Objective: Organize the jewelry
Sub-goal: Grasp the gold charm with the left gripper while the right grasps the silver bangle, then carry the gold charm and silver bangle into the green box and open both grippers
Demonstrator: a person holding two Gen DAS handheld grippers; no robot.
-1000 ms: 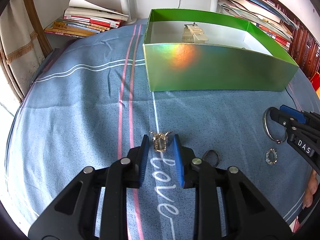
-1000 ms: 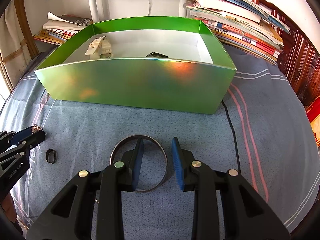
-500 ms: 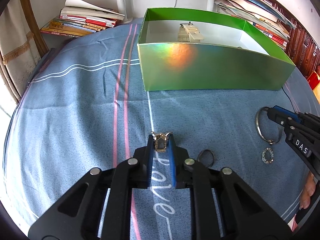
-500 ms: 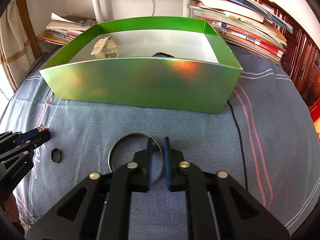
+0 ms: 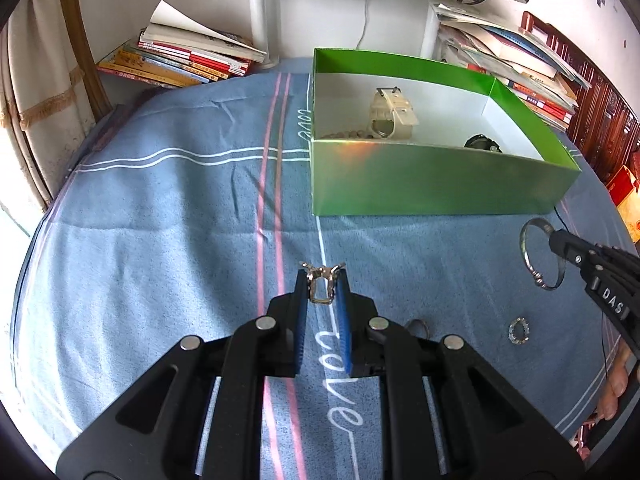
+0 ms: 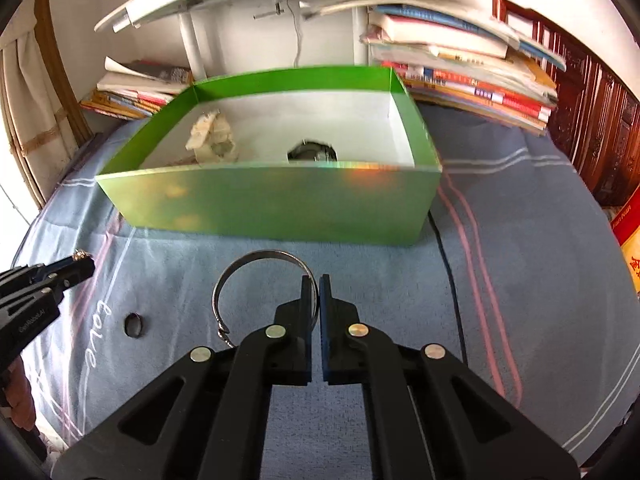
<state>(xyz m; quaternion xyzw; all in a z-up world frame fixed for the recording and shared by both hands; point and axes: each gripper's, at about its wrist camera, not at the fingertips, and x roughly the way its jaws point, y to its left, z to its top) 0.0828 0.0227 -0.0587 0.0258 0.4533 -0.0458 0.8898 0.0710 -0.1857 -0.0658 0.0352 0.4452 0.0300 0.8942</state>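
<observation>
We see the gold ring [image 5: 321, 289] pinched in our left hand-held gripper [image 5: 321, 292], above the blue cloth [image 5: 180, 240]. Our right hand-held gripper [image 6: 315, 300] is clamped on the silver bangle [image 6: 256, 258] before the green box [image 6: 276, 204].

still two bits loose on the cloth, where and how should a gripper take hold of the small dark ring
The small dark ring lies flat on the blue cloth, so probably come straight down from above and pinch across its outer rim, one finger each side. It looks thin; a sideways approach would likely just push it along.
</observation>
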